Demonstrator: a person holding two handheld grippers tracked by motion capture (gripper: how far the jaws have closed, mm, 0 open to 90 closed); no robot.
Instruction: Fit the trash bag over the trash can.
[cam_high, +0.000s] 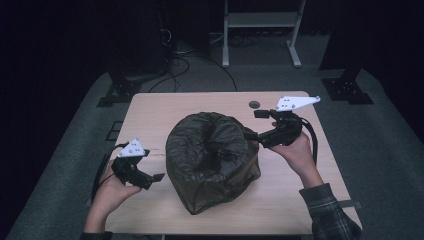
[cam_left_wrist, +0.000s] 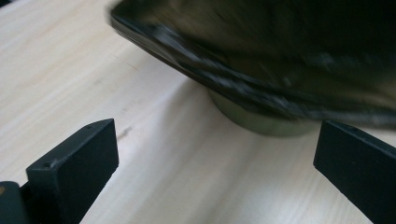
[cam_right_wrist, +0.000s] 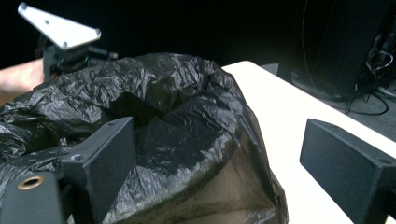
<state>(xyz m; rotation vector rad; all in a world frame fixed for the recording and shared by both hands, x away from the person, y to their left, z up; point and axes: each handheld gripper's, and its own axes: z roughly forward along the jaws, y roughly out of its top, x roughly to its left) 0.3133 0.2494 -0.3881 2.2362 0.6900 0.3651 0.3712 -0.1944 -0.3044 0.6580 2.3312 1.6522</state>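
Black crinkled plastic is what we see first: a black bin liner draped over a round bin that stands in the middle of the tabletop, a little nearer the front edge. The liner folds inward at the top into a dark hollow, and we cannot tell whether anything lies inside it. Its lower skirt hangs loose and see-through around the bin's wall.

On our left, the left gripper sits low near the front left part of the tabletop, jaws spread wide with nothing between them, just beside the liner's skirt and not touching it. On our right, the right gripper is up at the liner's rolled rim on the side toward the back right corner; its jaws stand apart, one tip right at the plastic, though we cannot tell whether it touches.

Now the differences. The left gripper view gets under the skirt and shows us the bin's olive-green wall meeting the pale wood, which the high view hides beneath plastic. The right gripper view looks across the rumpled top and catches the left gripper's grey plate beyond it. The high view alone gives us the small dark disc near the back edge.
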